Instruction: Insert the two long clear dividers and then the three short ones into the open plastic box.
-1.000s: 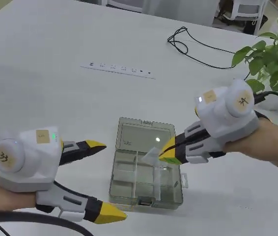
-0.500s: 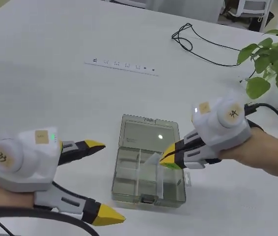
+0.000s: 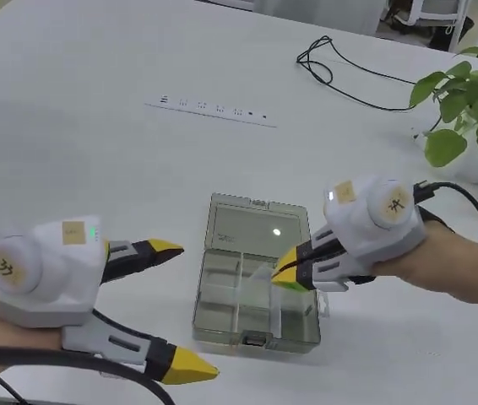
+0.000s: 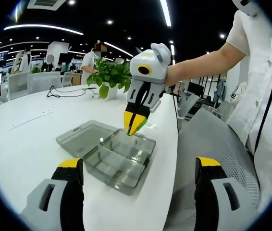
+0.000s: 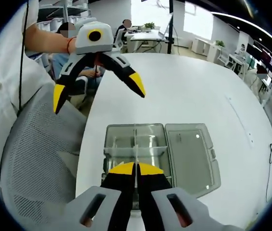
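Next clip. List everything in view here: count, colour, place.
box: one, clear grey, lid open, on the table near the person
divider: one, clear, held over the box; more seated inside, count unclear
power strip: one, white, far side of the table
cable: one, black, looped far right
plant: one, green, right edge
table: one, white
left hand-held gripper: white, yellow tips, open, left of the box
right hand-held gripper: white, yellow tips, shut on the divider
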